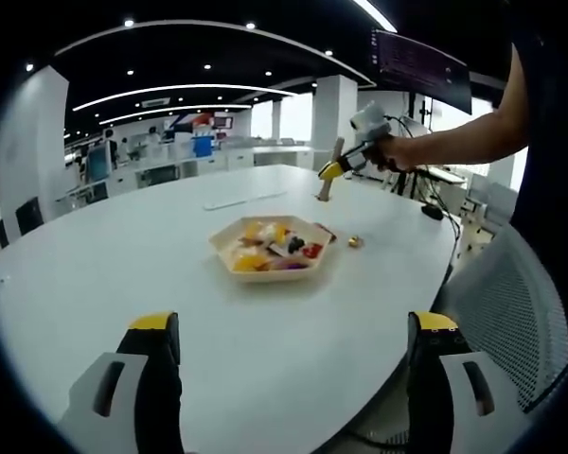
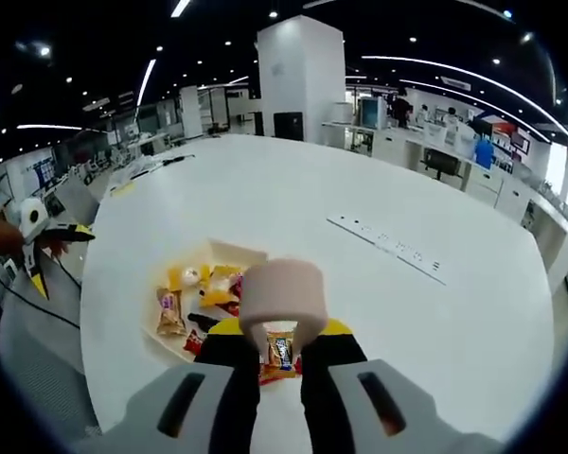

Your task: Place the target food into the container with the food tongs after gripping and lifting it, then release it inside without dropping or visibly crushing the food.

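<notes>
Clamping a printed candy wrapper [image 2: 280,351], tongs [image 2: 281,333]; lettering unreadable.

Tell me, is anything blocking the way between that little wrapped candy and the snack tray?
Nothing visible does. The candy lies on bare table right beside the tray, with no object between them. The tongs, held by the right gripper, hang above the table nearby.

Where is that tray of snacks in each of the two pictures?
Left gripper view: the tray sits mid-picture on the white table, ahead of the open jaws.
Right gripper view: the tray lies low and left of centre, partly behind the tongs.
Shared landmark: the white table.
</notes>
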Motion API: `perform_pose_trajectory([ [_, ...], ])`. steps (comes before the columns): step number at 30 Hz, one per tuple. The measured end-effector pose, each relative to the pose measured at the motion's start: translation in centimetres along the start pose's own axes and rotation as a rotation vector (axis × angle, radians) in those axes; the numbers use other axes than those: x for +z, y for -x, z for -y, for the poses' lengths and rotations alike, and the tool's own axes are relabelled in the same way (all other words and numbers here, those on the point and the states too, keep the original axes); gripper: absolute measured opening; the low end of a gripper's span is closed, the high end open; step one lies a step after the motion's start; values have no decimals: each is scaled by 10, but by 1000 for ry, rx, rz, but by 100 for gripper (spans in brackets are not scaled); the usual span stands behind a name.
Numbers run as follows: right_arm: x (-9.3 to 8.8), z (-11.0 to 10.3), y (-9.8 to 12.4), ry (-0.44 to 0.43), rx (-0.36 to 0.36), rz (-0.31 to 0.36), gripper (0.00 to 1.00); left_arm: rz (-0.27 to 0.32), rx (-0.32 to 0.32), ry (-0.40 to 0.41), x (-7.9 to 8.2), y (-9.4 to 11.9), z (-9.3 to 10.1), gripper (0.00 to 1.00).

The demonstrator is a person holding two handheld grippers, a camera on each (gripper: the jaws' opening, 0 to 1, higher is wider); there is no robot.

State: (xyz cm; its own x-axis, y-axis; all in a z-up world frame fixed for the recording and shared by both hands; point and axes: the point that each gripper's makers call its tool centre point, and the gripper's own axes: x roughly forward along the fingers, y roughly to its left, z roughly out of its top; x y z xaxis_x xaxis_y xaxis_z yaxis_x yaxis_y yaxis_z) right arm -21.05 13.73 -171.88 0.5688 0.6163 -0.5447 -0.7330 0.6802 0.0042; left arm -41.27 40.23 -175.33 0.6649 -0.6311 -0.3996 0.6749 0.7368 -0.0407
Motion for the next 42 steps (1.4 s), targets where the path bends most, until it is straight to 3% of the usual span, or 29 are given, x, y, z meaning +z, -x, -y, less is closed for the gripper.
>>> perform_pose_trajectory([
  [11,34,-36,-18,42,60,36,14,11,2,-7,3,1,0,97],
  [24,75,-95,-49,69,154,82,14,15,1,-10,4,1,1,96],
  [32,84,-116,-60,115,196,89,16,24,10,-10,5,3,-1,96],
  [42,88,-115,-56,120,202,102,17,21,6,-10,5,2,-1,96],
])
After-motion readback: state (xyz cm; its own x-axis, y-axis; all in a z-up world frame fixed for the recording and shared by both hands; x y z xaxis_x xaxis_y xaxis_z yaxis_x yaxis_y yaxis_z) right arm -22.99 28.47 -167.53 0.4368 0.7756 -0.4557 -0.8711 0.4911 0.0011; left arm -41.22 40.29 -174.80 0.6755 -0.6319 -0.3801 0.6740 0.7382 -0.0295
